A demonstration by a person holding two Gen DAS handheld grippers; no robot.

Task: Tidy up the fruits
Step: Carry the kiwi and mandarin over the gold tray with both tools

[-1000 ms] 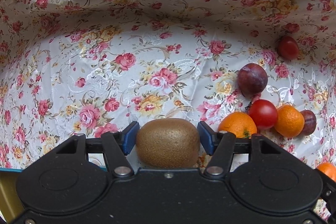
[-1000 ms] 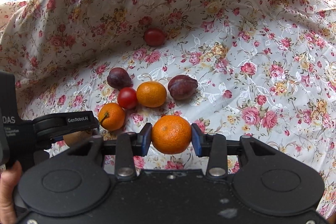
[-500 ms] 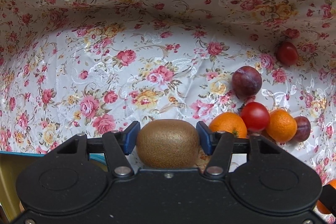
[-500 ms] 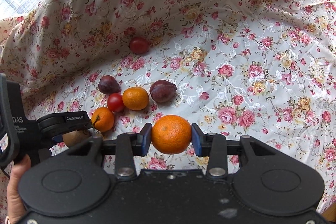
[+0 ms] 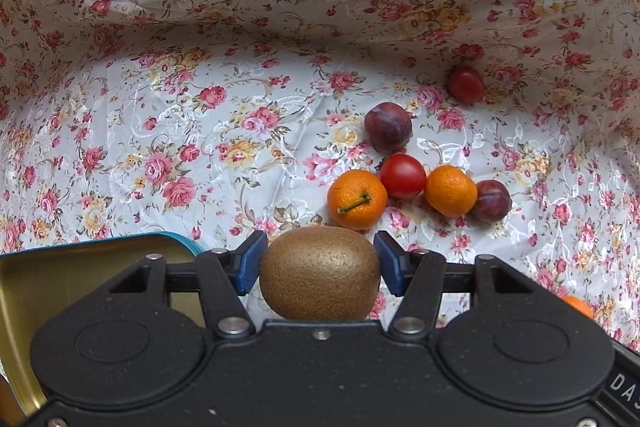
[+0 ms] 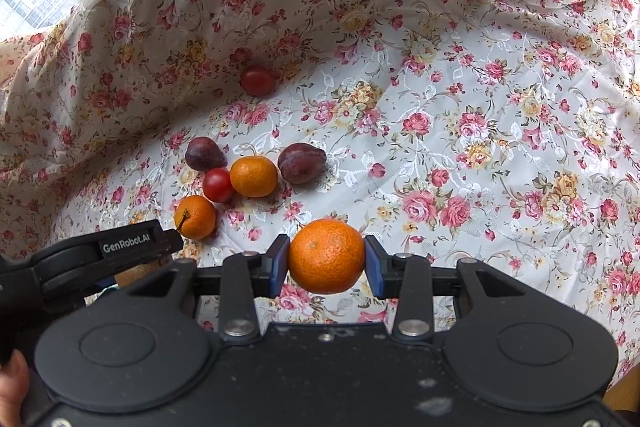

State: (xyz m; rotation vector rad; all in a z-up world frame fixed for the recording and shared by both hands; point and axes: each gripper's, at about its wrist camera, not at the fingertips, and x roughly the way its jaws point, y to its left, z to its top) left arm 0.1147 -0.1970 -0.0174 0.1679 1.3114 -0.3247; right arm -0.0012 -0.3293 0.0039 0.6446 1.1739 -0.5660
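Observation:
My left gripper (image 5: pixel 319 263) is shut on a brown kiwi (image 5: pixel 320 273), held above the floral cloth beside a gold tin with a teal rim (image 5: pixel 60 267). My right gripper (image 6: pixel 326 263) is shut on a mandarin (image 6: pixel 326 255), held above the cloth. On the cloth lie two mandarins (image 5: pixel 357 199) (image 5: pixel 451 190), a red tomato (image 5: pixel 402 175), two dark plums (image 5: pixel 388 127) (image 5: pixel 491 201) and a red fruit further back (image 5: pixel 465 83). The same cluster shows in the right wrist view (image 6: pixel 253 175).
The floral cloth (image 6: pixel 480 107) rises in folds at the back and left. The left gripper's body (image 6: pixel 100 259) shows at the lower left of the right wrist view, with a hand (image 6: pixel 12 383) beneath it. A window is at the far upper left.
Both grippers have risen and pulled back with their fruit; the fruit cluster looks further away. The gold tin has come into the left wrist view at lower left.

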